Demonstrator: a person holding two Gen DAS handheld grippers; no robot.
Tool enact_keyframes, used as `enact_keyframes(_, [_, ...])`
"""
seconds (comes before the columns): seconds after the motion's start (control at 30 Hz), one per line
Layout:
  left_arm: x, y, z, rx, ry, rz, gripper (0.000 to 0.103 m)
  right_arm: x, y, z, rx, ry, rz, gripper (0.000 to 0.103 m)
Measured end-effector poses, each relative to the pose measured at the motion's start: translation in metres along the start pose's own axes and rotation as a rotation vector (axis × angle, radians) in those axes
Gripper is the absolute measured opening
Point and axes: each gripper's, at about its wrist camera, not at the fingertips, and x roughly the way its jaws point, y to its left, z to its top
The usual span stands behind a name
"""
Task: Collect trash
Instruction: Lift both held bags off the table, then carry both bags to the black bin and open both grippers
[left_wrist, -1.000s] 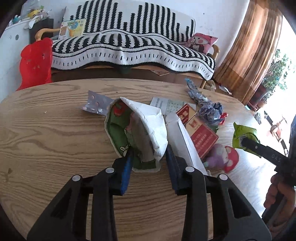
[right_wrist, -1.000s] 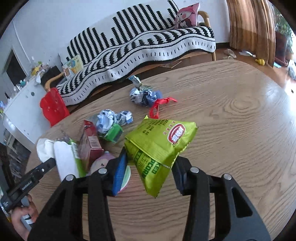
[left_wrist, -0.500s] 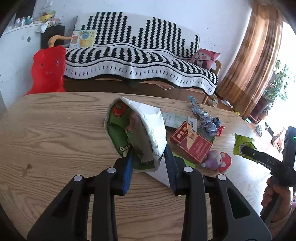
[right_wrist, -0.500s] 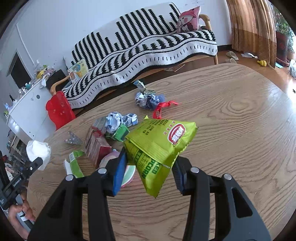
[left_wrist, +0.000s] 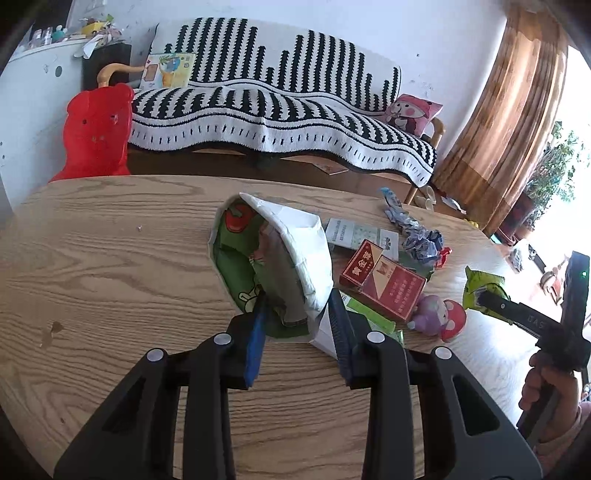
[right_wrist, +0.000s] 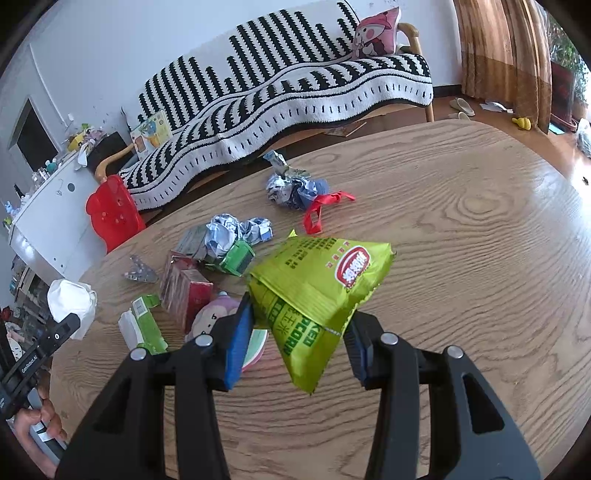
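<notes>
Both hands are mid-haul: left gripper (left_wrist: 299, 325) jaws clenched on a crumpled wrapper (left_wrist: 273, 258), right gripper (right_wrist: 301, 336) jaws clenched on a green bag (right_wrist: 317, 291), so next probably comes finding a bin, none visible near the bench (right_wrist: 480, 258).

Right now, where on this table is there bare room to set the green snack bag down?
Bare wood lies right of the green snack bag, from the red ribbon out to the table edge, and also along the near edge. It is crowded left: the crumpled wrappers, red box and pink toy sit packed together.
</notes>
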Motion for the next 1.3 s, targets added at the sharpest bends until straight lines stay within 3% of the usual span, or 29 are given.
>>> enact_keyframes(1.03, [0.001,0.004,-0.001,-0.007,-0.005,0.005,0.032,0.003,-0.001,0.001,-0.01,0.002,-0.015,0.045])
enact_keyframes(1.17, [-0.007,0.0,-0.001,-0.005,-0.036,0.002,0.032,-0.001,0.002,-0.001,-0.038,-0.01,-0.045,0.046])
enact_keyframes(1.3, [-0.022,-0.013,-0.003,-0.015,-0.056,-0.052,0.032,-0.021,0.011,-0.003,-0.094,-0.06,-0.094,0.046])
